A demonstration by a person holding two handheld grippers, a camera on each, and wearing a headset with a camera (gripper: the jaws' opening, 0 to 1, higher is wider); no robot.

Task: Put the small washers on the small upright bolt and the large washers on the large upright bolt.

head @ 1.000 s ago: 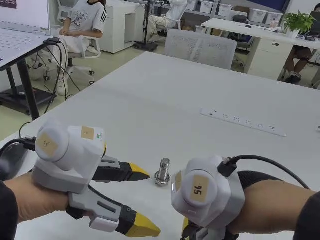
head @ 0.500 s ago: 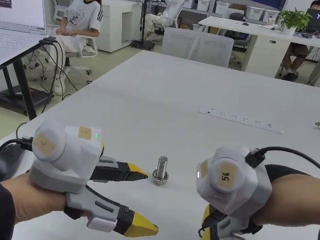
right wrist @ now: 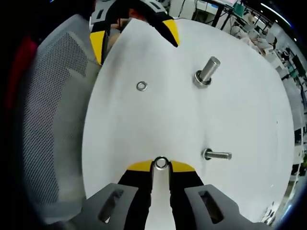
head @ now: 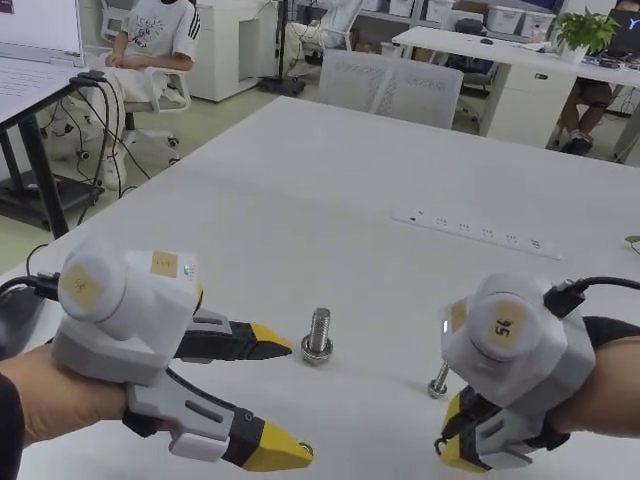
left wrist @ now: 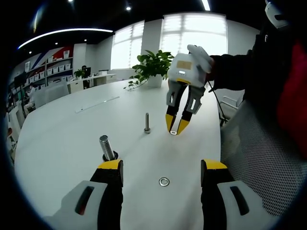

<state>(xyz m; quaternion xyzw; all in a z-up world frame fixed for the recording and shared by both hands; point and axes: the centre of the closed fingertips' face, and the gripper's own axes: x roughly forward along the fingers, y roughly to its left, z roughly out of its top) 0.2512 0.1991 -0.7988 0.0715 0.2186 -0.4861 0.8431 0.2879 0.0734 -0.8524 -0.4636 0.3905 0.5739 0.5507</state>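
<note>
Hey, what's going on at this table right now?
A person works with two handheld grippers. The right gripper is shut on a washer near the small bolt. The left gripper is open by the large bolt. A loose washer lies on the table in front of it.

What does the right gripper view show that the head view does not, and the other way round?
Right gripper view: the right gripper with tongs shut on a small washer, and a loose washer flat on the table. Head view: a power strip, a potted plant and a seated person beyond the table. Both: the large bolt and the small bolt, upright, and the left gripper with open tongs.
</note>
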